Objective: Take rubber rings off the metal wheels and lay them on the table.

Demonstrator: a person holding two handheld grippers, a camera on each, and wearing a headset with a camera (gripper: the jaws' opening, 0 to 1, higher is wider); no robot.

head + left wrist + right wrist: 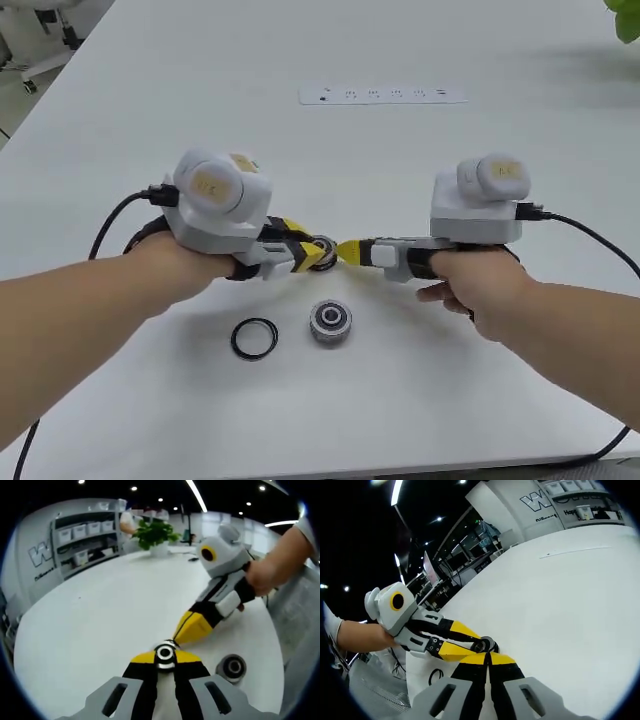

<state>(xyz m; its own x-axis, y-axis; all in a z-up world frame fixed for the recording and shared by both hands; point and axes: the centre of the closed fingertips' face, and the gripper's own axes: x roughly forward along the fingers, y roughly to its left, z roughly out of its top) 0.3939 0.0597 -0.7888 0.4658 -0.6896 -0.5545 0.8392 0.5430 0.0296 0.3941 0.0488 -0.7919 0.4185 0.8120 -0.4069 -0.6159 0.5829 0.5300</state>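
My left gripper (312,254) (165,659) is shut on a small metal wheel (324,252) (165,653) and holds it above the table. My right gripper (347,252) (488,657) faces it from the right. Its yellow jaws are shut, pinching the black rubber ring at the wheel's rim (485,643). A second metal wheel (330,322) (231,667), with its black ring on, lies on the table just in front of the grippers. A loose black rubber ring (254,338) (435,676) lies flat to its left.
The white table (400,160) stretches wide on all sides. A white power strip (382,96) lies at the far middle, and a green plant (626,16) (154,532) stands at the far right corner. Black cables trail from both grippers toward the near edge.
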